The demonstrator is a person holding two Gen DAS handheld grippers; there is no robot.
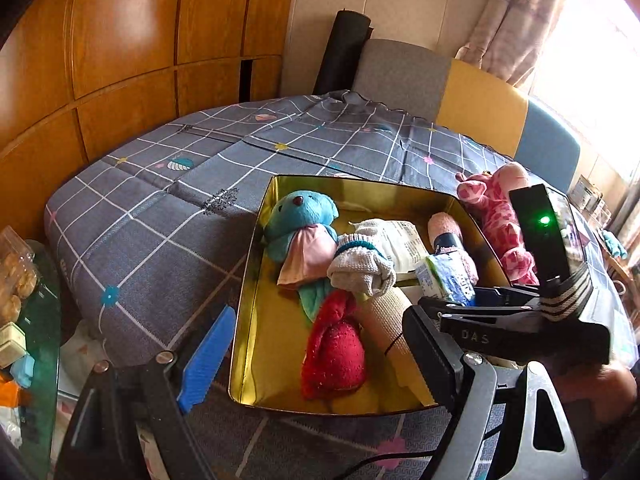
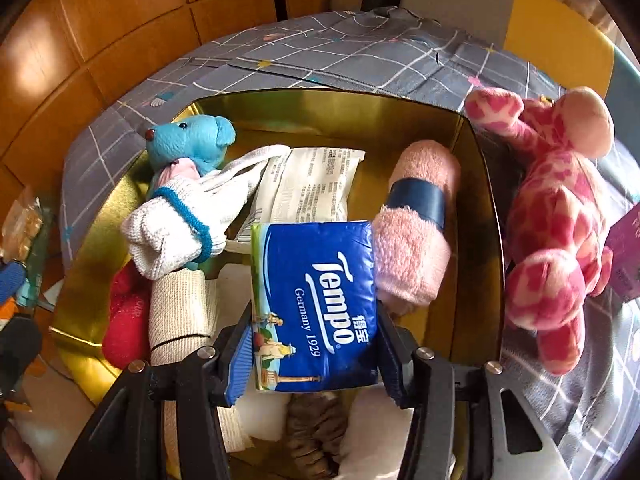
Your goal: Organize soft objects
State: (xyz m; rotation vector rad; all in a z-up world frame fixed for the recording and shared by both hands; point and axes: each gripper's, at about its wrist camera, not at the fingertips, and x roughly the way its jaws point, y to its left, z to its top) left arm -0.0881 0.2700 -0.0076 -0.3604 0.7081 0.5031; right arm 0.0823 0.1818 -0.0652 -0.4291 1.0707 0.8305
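The right tool (image 2: 316, 364) grips a blue tissue pack (image 2: 316, 300) by its long sides, long axis pointing straight ahead over the gold tin (image 2: 486, 216). Ahead lie a white pack (image 2: 308, 188), a pink towel roll (image 2: 416, 232) and, ahead-left, a glove (image 2: 180, 224) and blue bear (image 2: 192, 136). A pink giraffe (image 2: 556, 216) lies outside the tin, to the right. The pack hides its own underside; things beneath the tool are hard to make out. The left tool (image 1: 320, 344) stands wide, holding nothing, the tin between its fingers.
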